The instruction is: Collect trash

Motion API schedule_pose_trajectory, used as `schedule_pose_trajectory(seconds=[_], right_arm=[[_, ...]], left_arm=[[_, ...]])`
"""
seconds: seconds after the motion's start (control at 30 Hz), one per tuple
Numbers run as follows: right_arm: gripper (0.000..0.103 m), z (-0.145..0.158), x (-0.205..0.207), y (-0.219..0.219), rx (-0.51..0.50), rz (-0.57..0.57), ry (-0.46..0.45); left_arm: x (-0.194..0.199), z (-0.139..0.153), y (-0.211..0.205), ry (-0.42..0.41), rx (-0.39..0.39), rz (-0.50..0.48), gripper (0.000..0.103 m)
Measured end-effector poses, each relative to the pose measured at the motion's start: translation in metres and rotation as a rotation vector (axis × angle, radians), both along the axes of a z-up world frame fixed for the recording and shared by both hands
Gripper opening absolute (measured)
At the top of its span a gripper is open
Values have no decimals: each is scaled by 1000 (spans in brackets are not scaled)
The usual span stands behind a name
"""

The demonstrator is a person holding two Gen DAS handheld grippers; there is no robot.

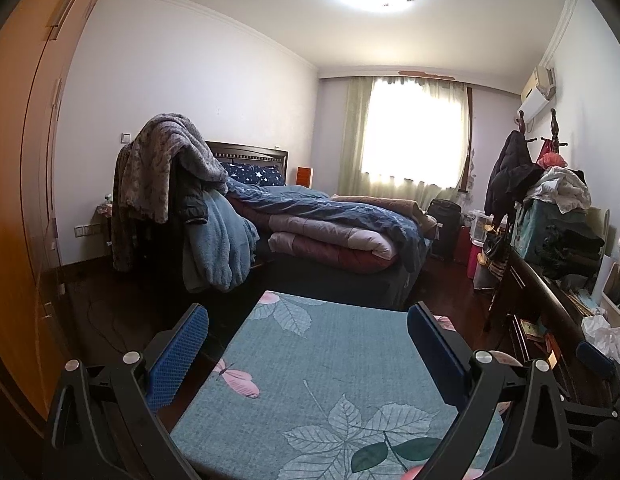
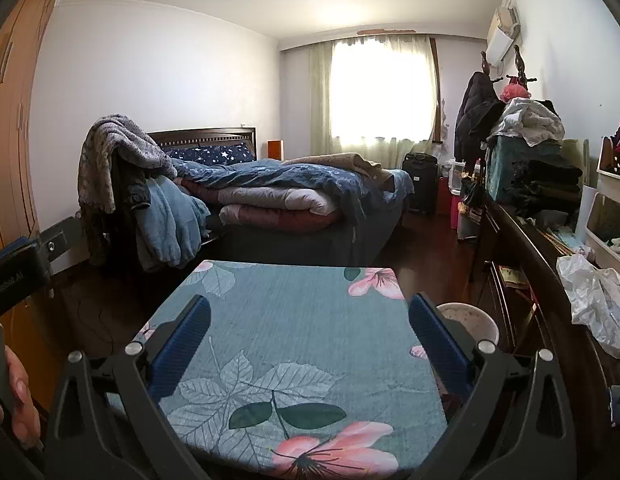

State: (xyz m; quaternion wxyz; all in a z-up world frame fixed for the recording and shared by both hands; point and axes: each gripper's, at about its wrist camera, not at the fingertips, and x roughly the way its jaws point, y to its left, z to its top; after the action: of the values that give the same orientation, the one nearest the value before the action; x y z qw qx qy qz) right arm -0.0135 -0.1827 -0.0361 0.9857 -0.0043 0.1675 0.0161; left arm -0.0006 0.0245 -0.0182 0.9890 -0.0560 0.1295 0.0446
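My left gripper (image 1: 308, 326) is open and empty, held above a surface covered with a teal floral cloth (image 1: 322, 376). My right gripper (image 2: 310, 314) is open and empty above the same cloth (image 2: 294, 344). A crumpled white plastic bag (image 2: 598, 300) lies on the dark dresser top at the right; it also shows in the left wrist view (image 1: 606, 336). The other gripper's blue fingertip (image 1: 596, 358) shows at the right edge of the left wrist view. No other trash is plainly visible.
A bed (image 1: 330, 220) piled with quilts stands ahead. A chair draped with blankets (image 1: 170, 184) is at its left. A wooden wardrobe (image 1: 26, 160) lines the left. The dresser (image 2: 542, 280) carries clothes and bins. A round stool (image 2: 470, 316) sits by the cloth's right edge.
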Motion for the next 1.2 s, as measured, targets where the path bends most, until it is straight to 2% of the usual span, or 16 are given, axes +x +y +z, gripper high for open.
schedule_pose_trajectory(seconds=[1.2], right_arm=[[100,-1,-4,-4,-11,1,6]], left_arm=[[-5,3,-11,-15,-23,-26,99]])
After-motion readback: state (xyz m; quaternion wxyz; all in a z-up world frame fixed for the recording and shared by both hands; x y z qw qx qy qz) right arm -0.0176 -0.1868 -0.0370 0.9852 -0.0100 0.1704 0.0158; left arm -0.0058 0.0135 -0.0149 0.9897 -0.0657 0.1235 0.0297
